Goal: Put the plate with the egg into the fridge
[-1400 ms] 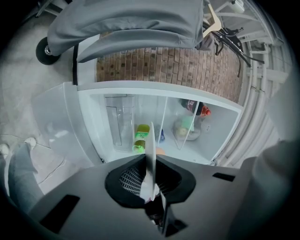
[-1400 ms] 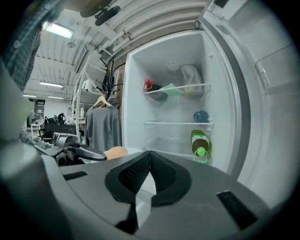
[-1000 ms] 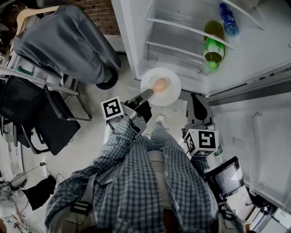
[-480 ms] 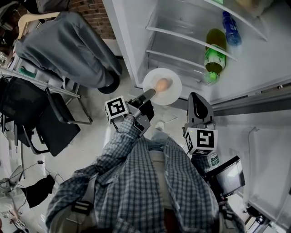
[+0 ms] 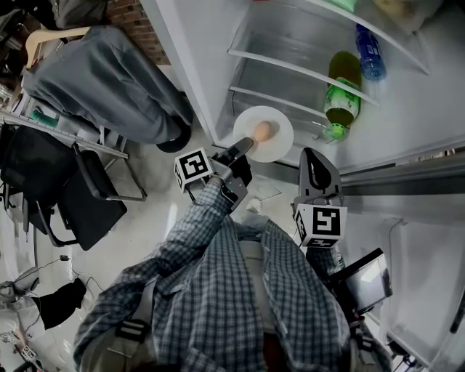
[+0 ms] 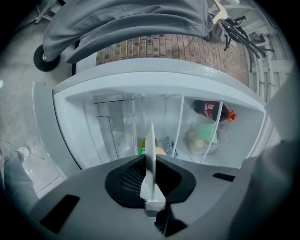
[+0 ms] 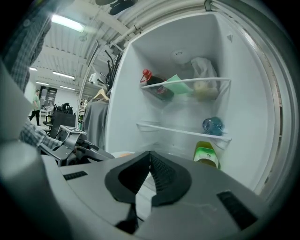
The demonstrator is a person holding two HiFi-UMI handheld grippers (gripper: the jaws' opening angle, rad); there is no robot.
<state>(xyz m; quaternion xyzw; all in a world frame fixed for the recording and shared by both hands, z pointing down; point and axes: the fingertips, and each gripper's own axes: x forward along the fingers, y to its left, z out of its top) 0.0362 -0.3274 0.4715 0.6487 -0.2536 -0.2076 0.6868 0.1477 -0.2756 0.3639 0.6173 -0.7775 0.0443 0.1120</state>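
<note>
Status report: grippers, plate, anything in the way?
Left gripper shut on plate rim, egg aboard. Right gripper shut, empty. Fridge open; green bottle clear of plate.

Green bottle [image 5: 341, 98] below blue bottle [image 5: 368, 51]. Black chair [image 5: 65, 196] on floor [image 5: 156, 211], near grey cloth [image 5: 102, 80]; brick wall [image 5: 134, 14] behind.

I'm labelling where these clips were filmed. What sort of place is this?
Probably a lab or office workspace rather than a home kitchen: the open fridge stands by a bare brick wall, black chairs and loose cables sit on the floor beside it, and strip lights hang overhead.
</note>
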